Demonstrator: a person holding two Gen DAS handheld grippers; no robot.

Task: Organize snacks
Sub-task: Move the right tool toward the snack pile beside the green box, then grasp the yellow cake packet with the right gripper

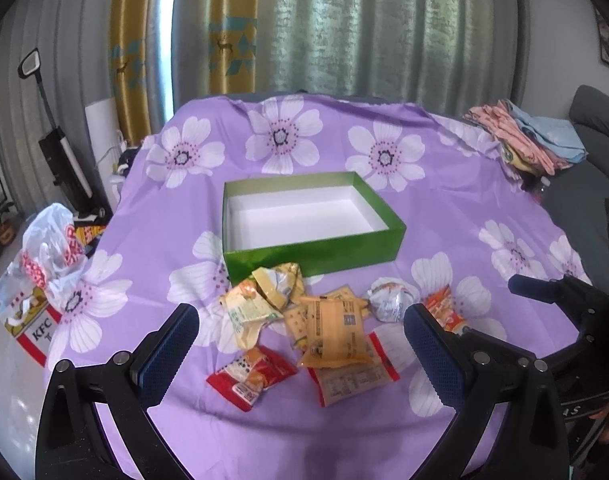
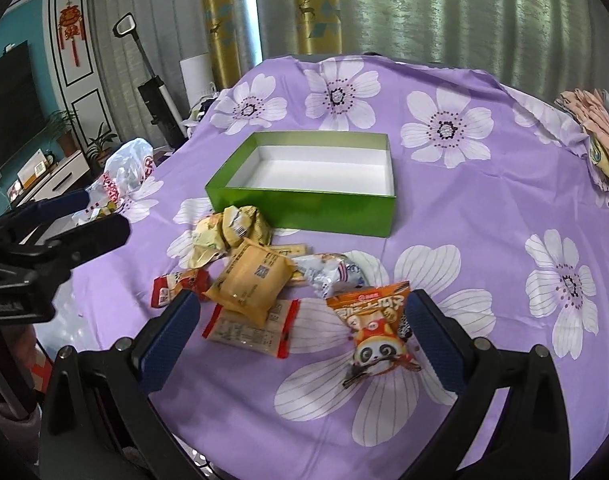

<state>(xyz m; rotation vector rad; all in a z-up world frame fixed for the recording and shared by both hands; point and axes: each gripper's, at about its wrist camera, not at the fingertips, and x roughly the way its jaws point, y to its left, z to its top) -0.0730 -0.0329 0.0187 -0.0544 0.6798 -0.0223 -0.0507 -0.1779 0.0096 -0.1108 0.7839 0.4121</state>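
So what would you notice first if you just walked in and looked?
Probably the shiny green cardboard box, open and empty, in the middle of the purple flowered tablecloth. Just in front of it lies a jumble of snack packets, with the orange panda packet nearest the open right tongs.

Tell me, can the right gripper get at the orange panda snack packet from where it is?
Probably yes: the orange panda snack packet lies alone on the cloth between the right gripper's open fingers, nothing on top.

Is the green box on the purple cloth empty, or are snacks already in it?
Empty. The green box has no lid on, and both views show only its bare white floor; the snack packets lie outside, in front.
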